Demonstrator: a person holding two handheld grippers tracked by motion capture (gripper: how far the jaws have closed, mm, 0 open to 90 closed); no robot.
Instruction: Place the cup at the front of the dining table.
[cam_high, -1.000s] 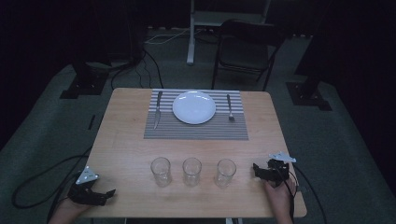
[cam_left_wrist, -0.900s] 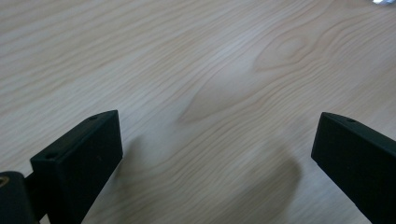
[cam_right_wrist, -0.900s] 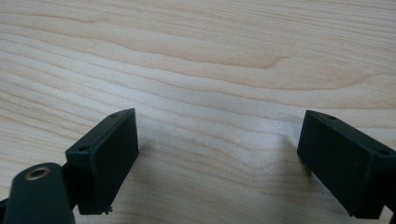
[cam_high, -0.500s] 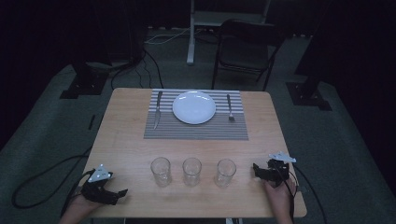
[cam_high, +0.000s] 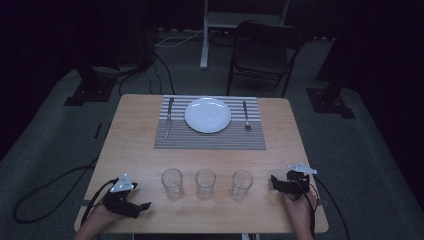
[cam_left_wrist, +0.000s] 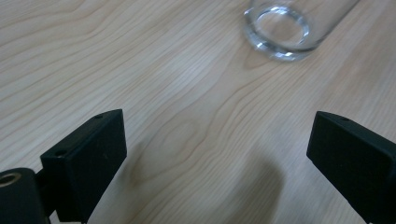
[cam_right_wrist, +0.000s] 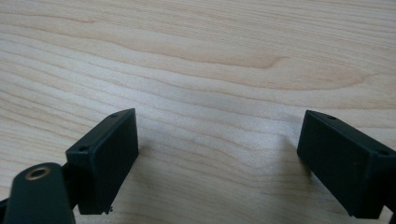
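Three clear glasses stand in a row near the table's front: left glass (cam_high: 172, 183), middle glass (cam_high: 205, 183), right glass (cam_high: 241, 184). My left gripper (cam_high: 142, 206) rests open at the front left corner, its jaws pointing toward the left glass, whose base (cam_left_wrist: 279, 31) shows ahead of it. My right gripper (cam_high: 274, 181) sits open at the front right, just right of the right glass, with bare wood between its jaws (cam_right_wrist: 217, 154). Neither gripper holds anything.
A striped placemat (cam_high: 210, 137) lies at the table's far side with a white plate (cam_high: 207, 114), a knife (cam_high: 168, 118) on its left and a fork (cam_high: 245, 115) on its right. A chair (cam_high: 262, 50) stands beyond the table. Cables trail on the floor at left.
My left gripper has moved right and forward onto the table toward the left glass. The right gripper has stayed in place.
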